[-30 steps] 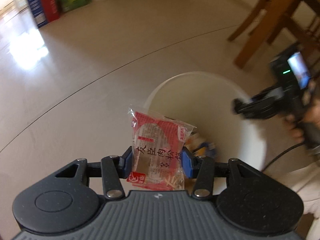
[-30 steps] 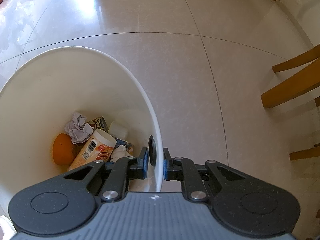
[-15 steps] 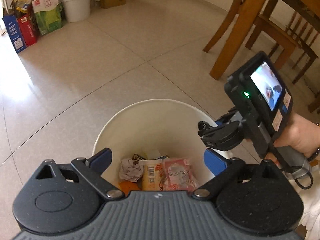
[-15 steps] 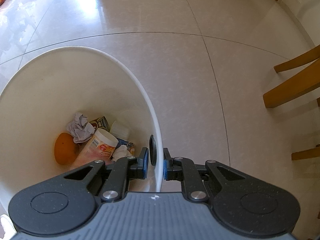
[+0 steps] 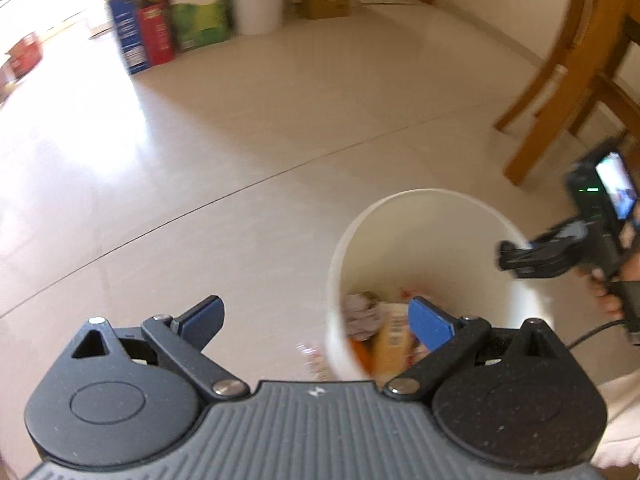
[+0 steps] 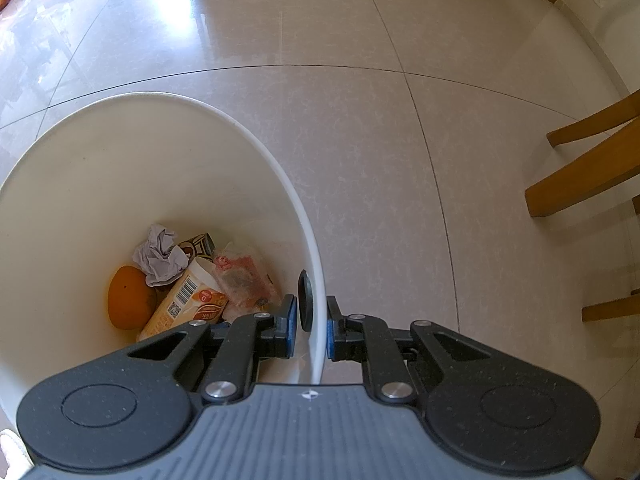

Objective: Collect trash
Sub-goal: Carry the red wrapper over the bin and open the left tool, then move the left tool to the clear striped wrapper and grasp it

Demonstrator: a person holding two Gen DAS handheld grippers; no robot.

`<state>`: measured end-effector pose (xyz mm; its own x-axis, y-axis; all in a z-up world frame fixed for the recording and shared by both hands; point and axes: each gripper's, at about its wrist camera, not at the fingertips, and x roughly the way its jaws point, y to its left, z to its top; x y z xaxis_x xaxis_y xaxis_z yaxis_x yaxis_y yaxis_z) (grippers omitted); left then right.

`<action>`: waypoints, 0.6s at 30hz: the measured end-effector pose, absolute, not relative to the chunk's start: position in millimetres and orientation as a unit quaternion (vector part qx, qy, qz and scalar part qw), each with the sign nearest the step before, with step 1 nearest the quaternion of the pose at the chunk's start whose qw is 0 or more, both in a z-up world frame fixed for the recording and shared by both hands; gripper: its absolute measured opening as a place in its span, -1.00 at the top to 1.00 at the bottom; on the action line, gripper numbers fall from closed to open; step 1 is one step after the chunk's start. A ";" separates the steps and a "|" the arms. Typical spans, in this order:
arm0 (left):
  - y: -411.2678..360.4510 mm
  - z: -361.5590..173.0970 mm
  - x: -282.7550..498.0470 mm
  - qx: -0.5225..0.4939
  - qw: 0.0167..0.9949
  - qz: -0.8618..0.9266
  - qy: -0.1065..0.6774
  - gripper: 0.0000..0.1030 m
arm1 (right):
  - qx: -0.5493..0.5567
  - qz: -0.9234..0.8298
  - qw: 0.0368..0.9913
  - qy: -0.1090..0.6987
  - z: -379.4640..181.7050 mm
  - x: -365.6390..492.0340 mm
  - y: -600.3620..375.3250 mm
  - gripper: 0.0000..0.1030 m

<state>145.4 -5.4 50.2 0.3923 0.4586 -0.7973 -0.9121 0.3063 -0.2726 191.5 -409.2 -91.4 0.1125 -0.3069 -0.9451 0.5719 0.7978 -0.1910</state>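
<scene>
A white trash bucket [image 6: 132, 152] stands on the tiled floor. Inside lie a red snack packet [image 6: 244, 280], an orange [image 6: 128, 296], crumpled paper [image 6: 160, 254], a yellow cup [image 6: 184, 312] and a small can [image 6: 198, 244]. My right gripper [image 6: 312, 328] is shut on the bucket's rim, one finger inside and one outside. In the left wrist view the bucket [image 5: 436, 240] sits at right, with my right gripper [image 5: 532, 256] clamped on its far rim. My left gripper [image 5: 316, 320] is open and holds nothing, above the bucket's left edge.
Wooden chair legs [image 5: 556, 80] stand to the right of the bucket, chair legs [image 6: 584, 176] also at the right wrist view's right. Cartons and a white pail [image 5: 256, 4] line the far wall. A small scrap [image 5: 312, 356] lies blurred on the floor beside the bucket.
My left gripper opened and dropped the red snack packet into the bucket, then swung left and away. The right gripper kept its hold on the rim.
</scene>
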 end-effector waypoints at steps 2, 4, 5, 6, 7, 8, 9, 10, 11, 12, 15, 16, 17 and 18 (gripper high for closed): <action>-6.7 37.9 134.0 -0.379 0.735 0.471 0.307 -0.91 | 0.108 -0.299 0.737 0.596 -91.8 191.8 -408.4 0.68; -7.6 20.8 123.3 -0.392 0.715 0.487 0.311 -0.91 | 0.106 -0.300 0.737 0.596 -92.5 192.6 -408.2 0.68; -8.4 11.5 119.1 -0.400 0.708 0.491 0.313 -0.91 | 0.106 -0.300 0.737 0.597 -92.7 192.8 -408.3 0.68; -9.4 2.0 114.6 -0.407 0.701 0.494 0.315 -0.91 | 0.106 -0.300 0.737 0.597 -92.8 192.9 -408.5 0.68; -10.6 -8.6 111.1 -0.416 0.693 0.497 0.315 -0.91 | 0.107 -0.300 0.737 0.597 -92.9 192.9 -408.8 0.68; -11.4 -19.4 108.6 -0.426 0.688 0.496 0.314 -0.91 | 0.107 -0.300 0.737 0.597 -92.9 192.9 -408.9 0.68; -11.6 -31.7 107.4 -0.434 0.684 0.493 0.317 -0.91 | 0.106 -0.300 0.737 0.597 -92.6 192.7 -408.9 0.68; -11.9 -43.3 107.5 -0.439 0.677 0.495 0.321 -0.91 | 0.104 -0.300 0.737 0.597 -92.8 192.7 -408.8 0.68; -12.9 -54.5 108.4 -0.441 0.672 0.499 0.323 -0.91 | 0.102 -0.300 0.737 0.597 -92.9 192.7 -408.9 0.68; -14.3 -66.1 110.2 -0.442 0.670 0.500 0.325 -0.91 | 0.102 -0.300 0.737 0.597 -92.7 192.6 -408.8 0.68; -22.3 -109.7 118.9 -0.466 0.668 0.488 0.314 -0.91 | 0.103 -0.300 0.736 0.597 -93.3 192.9 -408.7 0.68; -26.2 -127.0 123.1 -0.483 0.662 0.483 0.308 -0.91 | 0.102 -0.301 0.736 0.598 -93.6 193.3 -408.4 0.68; -30.3 -141.5 127.8 -0.494 0.657 0.482 0.303 -0.90 | 0.098 -0.300 0.736 0.598 -93.5 193.8 -407.8 0.68; -34.7 -155.4 133.7 -0.502 0.654 0.479 0.302 -0.90 | 0.095 -0.300 0.736 0.599 -93.8 194.1 -406.9 0.68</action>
<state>133.7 -34.7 -155.5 0.3584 0.3231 -0.8759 -0.9296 0.0367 -0.3668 194.1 -406.9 -93.8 0.1023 -0.3286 -0.9389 0.5550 0.8021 -0.2202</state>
